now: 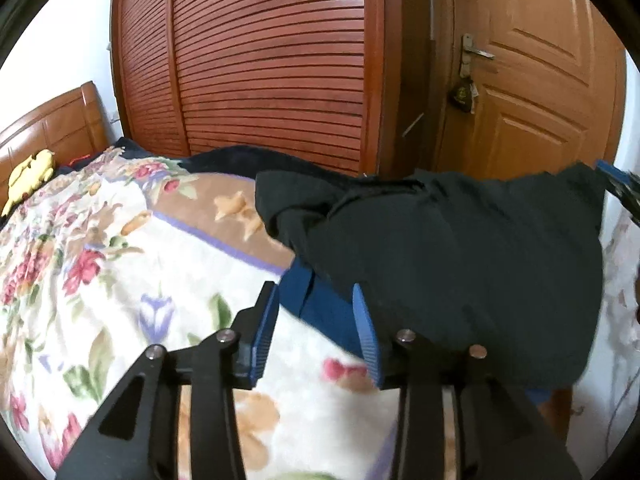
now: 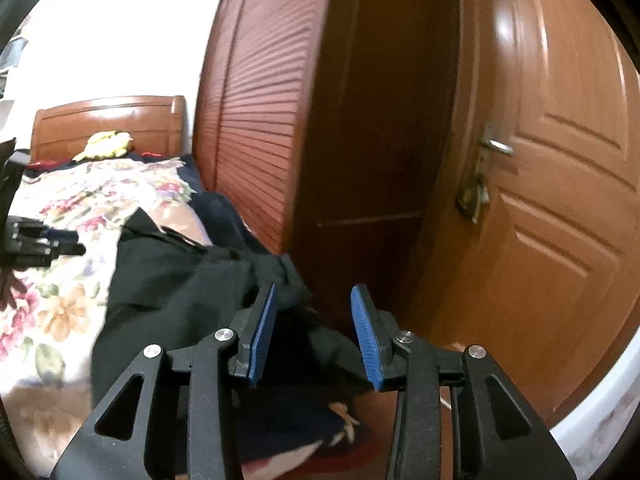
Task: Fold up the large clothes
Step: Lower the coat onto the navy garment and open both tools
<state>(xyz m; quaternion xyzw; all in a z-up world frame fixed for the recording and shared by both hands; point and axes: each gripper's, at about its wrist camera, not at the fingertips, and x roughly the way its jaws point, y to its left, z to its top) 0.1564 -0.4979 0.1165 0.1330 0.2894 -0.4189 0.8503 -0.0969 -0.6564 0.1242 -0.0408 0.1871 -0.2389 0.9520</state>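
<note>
Lowest in the left wrist view: left gripper (image 1: 316, 328), jaws spread wide with nothing between the blue pads (image 1: 264, 336), poised over the floral blanket (image 1: 100, 264). Just past the pads, toward frame centre, a strip of blue cloth (image 1: 320, 300) peeking from under the black garment (image 1: 460, 252). Black garment rumpled across the centre and right of the frame, lying on the blanket, one lobe bunched toward upper centre. At the far right edge, a sliver of blue and black, probably the right gripper (image 1: 618, 184), too blurred to be sure.

Lowest in the right wrist view: right gripper (image 2: 314, 328), jaws likewise apart and holding nothing, blue fingers (image 2: 366, 336) framing a dark fold of the black garment (image 2: 176, 292) at the bed's right edge. Garment spread from lower centre toward middle left over the floral blanket (image 2: 60, 312). At the left edge, mid-height, the left gripper (image 2: 40, 244) seen from the side.

Farther back, upper left: yellow plush toy (image 2: 106, 144) against the wooden headboard (image 2: 108, 120). Beyond the bed: slatted wardrobe doors (image 1: 260, 60), then a panelled wooden door (image 1: 540, 80) with a metal handle (image 1: 478, 53) at upper right.
</note>
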